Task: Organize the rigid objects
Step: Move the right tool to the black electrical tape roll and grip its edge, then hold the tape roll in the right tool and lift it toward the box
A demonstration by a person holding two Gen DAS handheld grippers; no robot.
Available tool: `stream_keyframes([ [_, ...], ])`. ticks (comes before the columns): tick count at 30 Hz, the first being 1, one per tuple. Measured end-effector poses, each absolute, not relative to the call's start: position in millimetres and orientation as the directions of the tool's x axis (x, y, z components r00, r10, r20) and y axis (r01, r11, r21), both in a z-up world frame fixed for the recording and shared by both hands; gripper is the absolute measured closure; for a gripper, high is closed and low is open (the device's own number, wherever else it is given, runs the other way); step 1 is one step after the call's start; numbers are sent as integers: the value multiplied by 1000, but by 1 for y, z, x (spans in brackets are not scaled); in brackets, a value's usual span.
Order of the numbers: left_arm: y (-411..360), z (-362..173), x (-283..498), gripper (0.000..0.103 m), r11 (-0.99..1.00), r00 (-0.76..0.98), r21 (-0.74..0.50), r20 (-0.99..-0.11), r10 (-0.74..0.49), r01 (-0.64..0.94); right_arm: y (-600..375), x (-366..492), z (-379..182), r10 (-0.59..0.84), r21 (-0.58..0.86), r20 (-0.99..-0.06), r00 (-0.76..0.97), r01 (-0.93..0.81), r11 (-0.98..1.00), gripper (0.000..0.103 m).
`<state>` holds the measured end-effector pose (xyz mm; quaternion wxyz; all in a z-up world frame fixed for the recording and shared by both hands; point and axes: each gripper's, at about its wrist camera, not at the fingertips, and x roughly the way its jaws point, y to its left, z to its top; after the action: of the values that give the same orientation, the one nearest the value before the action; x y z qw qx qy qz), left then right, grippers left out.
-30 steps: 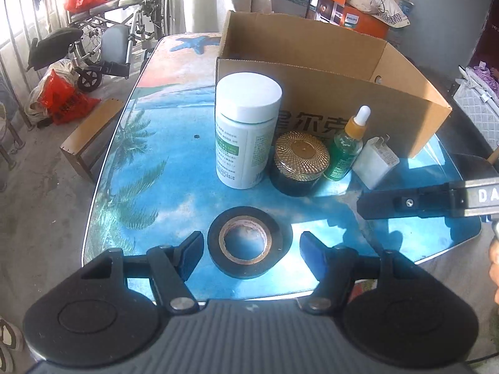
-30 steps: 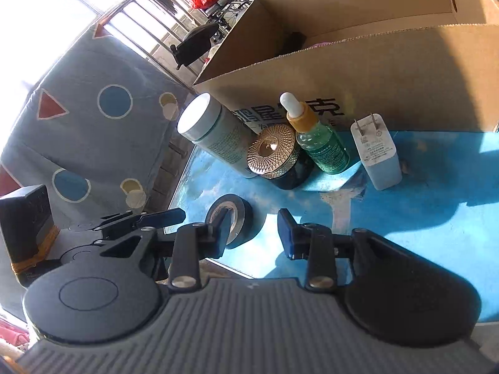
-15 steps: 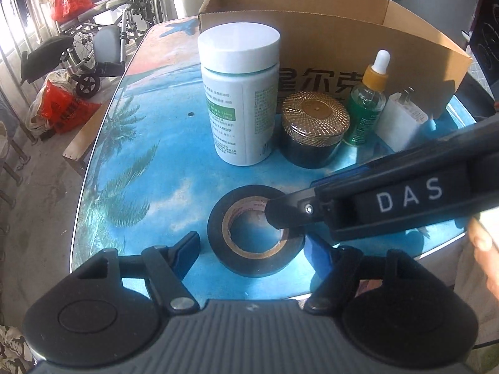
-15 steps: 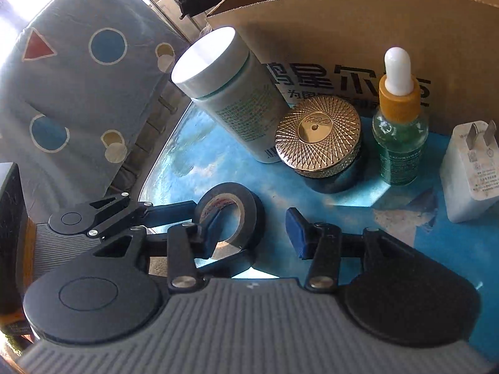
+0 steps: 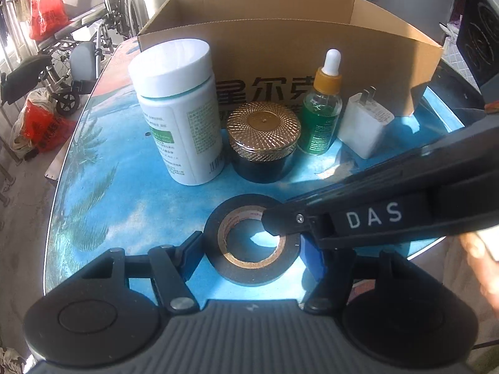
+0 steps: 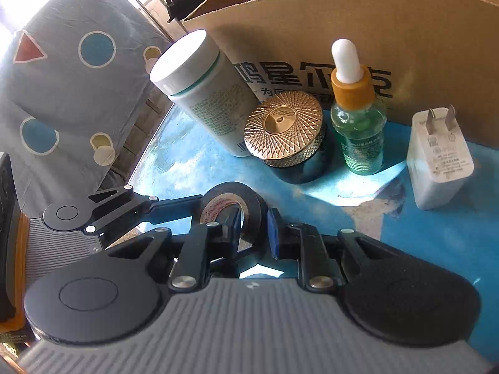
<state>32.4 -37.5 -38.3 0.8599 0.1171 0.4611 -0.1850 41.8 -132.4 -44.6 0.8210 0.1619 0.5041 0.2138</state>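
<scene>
The tape [image 5: 252, 246] lies flat on the table [image 5: 124, 187], at 6 o'clock from the jar [image 5: 263, 143]. The right gripper [image 6: 254, 229] has one finger inside the ring and one outside, nearly pinching its wall. The left gripper [image 5: 251, 257] is wide apart around it. Squeeze firmly, lift straight up, then go to the box [image 5: 280, 50].

The left hand-held gripper [image 5: 251, 249] sat low with its fingers spread wide apart. The right hand-held gripper [image 6: 254, 227] reached in from the right across the left one's front, its fingers drawn close together. A blurred hand [image 5: 482, 258] showed behind it.
</scene>
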Motion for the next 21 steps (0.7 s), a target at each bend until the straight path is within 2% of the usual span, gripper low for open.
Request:
stream_keyframes([
  [9, -86, -41, 30, 36, 837, 477, 33, -834, -278, 546, -186, 14, -48, 448, 480, -761, 469, -57, 875, 84],
  [21, -96, -44, 36, 35, 828, 463, 54, -848, -257, 558, -206, 6, -50, 475, 524, -733, 486, -41, 851, 84],
])
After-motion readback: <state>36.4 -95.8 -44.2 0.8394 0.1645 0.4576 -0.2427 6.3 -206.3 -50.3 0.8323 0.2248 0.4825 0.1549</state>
